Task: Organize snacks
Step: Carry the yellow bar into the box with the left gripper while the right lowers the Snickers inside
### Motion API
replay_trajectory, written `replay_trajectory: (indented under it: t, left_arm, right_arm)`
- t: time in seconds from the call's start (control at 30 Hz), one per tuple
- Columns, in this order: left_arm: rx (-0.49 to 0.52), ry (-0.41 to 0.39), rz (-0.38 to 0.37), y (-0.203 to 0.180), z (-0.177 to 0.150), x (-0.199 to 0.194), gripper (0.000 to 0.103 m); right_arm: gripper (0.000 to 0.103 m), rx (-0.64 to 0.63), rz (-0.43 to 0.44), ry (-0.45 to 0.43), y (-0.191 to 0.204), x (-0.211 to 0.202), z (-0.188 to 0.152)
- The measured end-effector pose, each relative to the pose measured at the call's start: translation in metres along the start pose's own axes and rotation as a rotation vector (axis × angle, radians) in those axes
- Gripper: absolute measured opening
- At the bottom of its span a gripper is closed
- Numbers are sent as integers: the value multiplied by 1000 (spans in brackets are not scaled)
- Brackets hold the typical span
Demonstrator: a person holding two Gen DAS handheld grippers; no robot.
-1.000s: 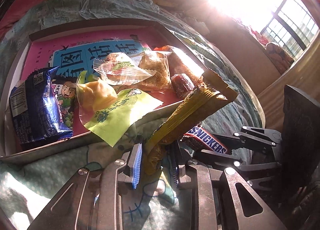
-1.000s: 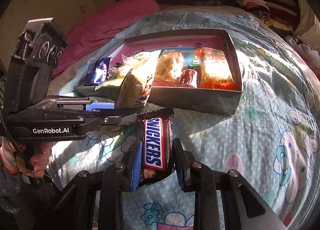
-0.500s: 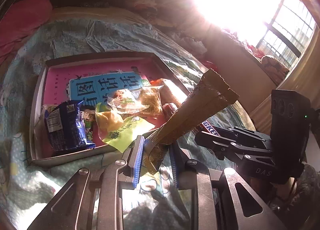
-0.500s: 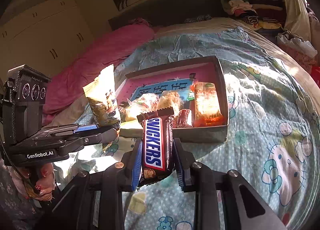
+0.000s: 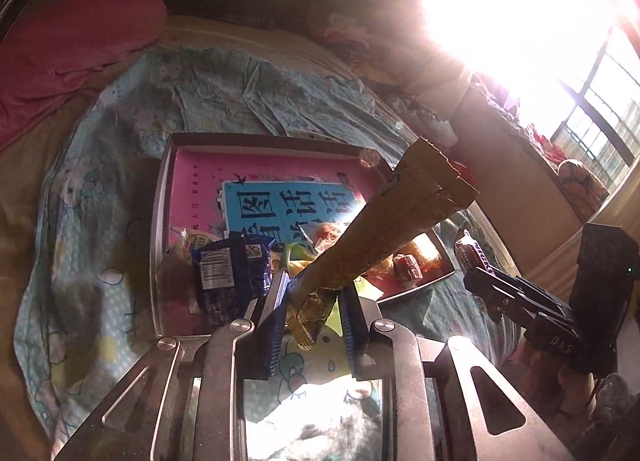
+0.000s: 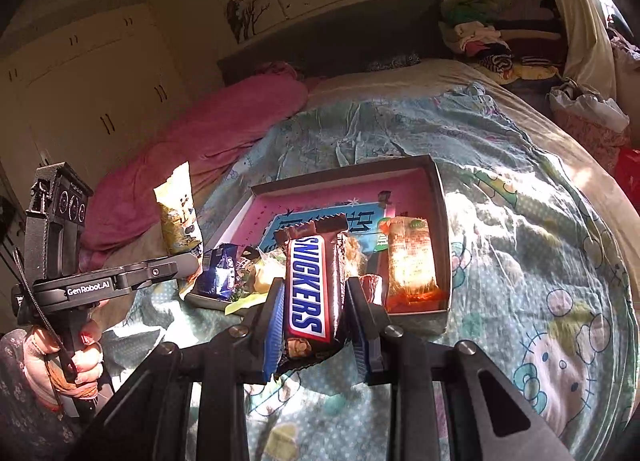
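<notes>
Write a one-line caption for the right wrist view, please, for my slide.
Right tongs grip a brown Snickers bar above the shallow pink-lined snack box on a cartoon-print bedsheet.

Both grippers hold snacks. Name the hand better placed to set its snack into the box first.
Right, probably: the right gripper holds its brown Snickers bar pointing at the shallow grey cardboard box; the left gripper sits off to the side.

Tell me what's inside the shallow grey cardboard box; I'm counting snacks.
In the shallow grey cardboard box: an orange packet, a dark blue packet, clear wrapped sweets, a pink printed sheet. The held bar hides the middle.
</notes>
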State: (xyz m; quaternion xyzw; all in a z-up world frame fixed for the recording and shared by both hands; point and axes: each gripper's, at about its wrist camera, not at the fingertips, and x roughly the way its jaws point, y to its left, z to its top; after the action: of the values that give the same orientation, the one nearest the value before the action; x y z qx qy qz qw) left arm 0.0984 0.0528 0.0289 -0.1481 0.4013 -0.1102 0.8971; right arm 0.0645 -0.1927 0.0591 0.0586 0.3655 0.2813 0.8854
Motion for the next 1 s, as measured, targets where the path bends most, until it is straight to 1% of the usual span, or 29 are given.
replay_trajectory:
  t: [0.23,0.37,0.7,1.0]
  left_arm:
    - [-43,-26,41,18,5,-3,25]
    - [-49,-33,77,26,5,-3,25]
    - [-60,-14,140,40,3,8,25]
    - [-69,15,165,45,0,20,25]
  right_arm:
    - [30,-5,-9,-19,0,0,7]
    - [30,0,-14,-26,-2,2,11]
    - [30,2,-17,-23,-1,11,17]
    - [30,2,-22,-11,1,21,17]
